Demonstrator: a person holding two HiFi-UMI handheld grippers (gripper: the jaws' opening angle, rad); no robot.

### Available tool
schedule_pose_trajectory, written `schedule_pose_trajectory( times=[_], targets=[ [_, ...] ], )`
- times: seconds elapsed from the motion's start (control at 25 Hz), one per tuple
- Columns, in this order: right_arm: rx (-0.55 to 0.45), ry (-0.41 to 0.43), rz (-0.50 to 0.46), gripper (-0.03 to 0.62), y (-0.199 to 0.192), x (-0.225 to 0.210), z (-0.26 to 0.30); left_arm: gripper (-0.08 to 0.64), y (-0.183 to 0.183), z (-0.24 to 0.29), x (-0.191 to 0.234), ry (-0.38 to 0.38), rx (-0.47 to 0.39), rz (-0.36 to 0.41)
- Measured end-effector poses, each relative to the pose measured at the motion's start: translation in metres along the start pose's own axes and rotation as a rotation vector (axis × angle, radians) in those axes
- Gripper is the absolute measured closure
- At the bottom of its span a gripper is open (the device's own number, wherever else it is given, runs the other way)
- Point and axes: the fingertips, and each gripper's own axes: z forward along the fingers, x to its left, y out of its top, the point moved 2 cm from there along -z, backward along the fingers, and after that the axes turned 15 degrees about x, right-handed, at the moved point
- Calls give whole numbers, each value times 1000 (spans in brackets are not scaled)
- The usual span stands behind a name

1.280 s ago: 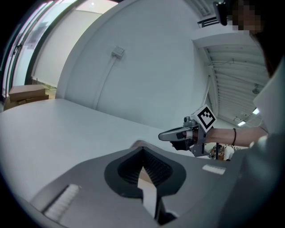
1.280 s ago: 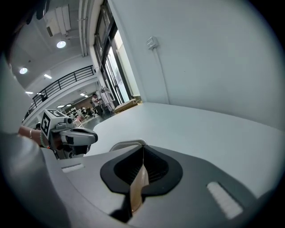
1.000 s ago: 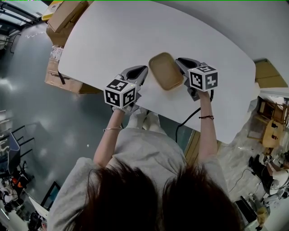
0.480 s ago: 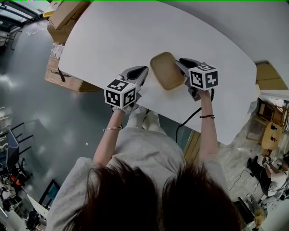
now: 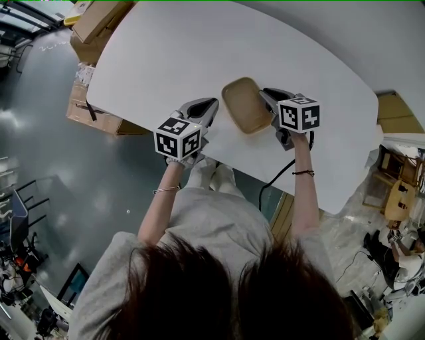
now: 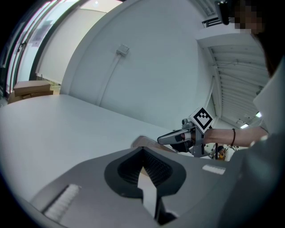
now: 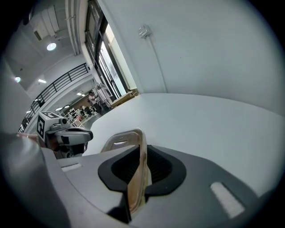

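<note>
Right gripper clamps the tan tray on a white table; left gripper, narrowly parted, empty, is beside the tray. Cardboard boxes lie farther left.

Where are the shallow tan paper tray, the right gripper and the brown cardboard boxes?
shallow tan paper tray [image 5: 244,106], head view, its inner floor.
right gripper [image 5: 265,93], head view, between its fingertips at the tray's rim.
brown cardboard boxes [image 5: 99,20], head view, top box's lid.

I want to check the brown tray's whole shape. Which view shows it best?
The head view: the whole brown tray shows from above, on the white table. The right gripper view gives only its rim edge-on, clamped in the right gripper. The left gripper view gives a low sliver beyond the left gripper.
</note>
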Motion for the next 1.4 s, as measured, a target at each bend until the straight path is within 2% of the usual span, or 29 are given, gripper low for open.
schedule_pose_trajectory(
  times=[0.08,0.6,1.4],
  targets=[
    [4,-8,4,541,-2,-2,1,569,0,1,0,0,1,1],
    [9,-13,-11,548,-3,-1,1,571,-1,2,0,4,1,4],
    [-46,-25,1,549,4,4,-15,571,12,-7,-3,4,-33,30]
  ],
)
